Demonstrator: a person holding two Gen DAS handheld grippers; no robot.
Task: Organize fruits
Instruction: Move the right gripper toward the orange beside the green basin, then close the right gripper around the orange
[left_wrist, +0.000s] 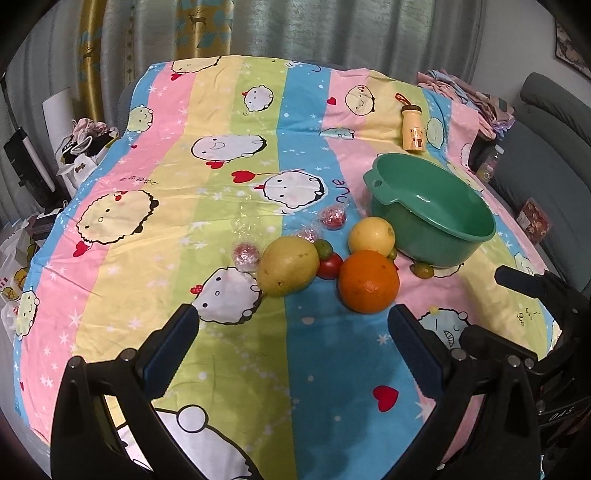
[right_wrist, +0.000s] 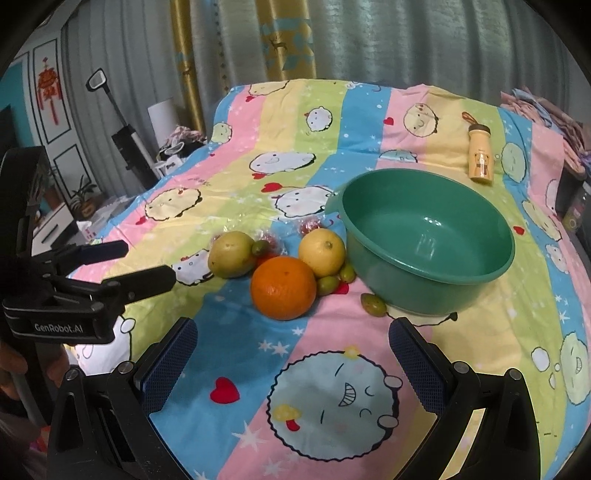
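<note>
An orange (left_wrist: 369, 281) (right_wrist: 283, 288), a yellow lemon (left_wrist: 371, 236) (right_wrist: 322, 252) and a yellow-green mango (left_wrist: 287, 271) (right_wrist: 231, 254) lie together on the striped cartoon cloth, left of an empty green basin (left_wrist: 432, 210) (right_wrist: 428, 240). A red tomato (left_wrist: 329, 266) and small green fruits (right_wrist: 373, 303) lie among them. My left gripper (left_wrist: 293, 325) is open and empty, just short of the orange. My right gripper (right_wrist: 293, 334) is open and empty, in front of the orange. The left gripper also shows in the right wrist view (right_wrist: 147, 264).
A yellow bottle (left_wrist: 412, 127) (right_wrist: 479, 153) lies beyond the basin. Clear-wrapped red sweets (left_wrist: 333, 218) and crumpled plastic (left_wrist: 249, 225) lie behind the fruit. Folded clothes (left_wrist: 480, 99) sit at the far right edge. Bags (left_wrist: 81, 151) stand left of the table.
</note>
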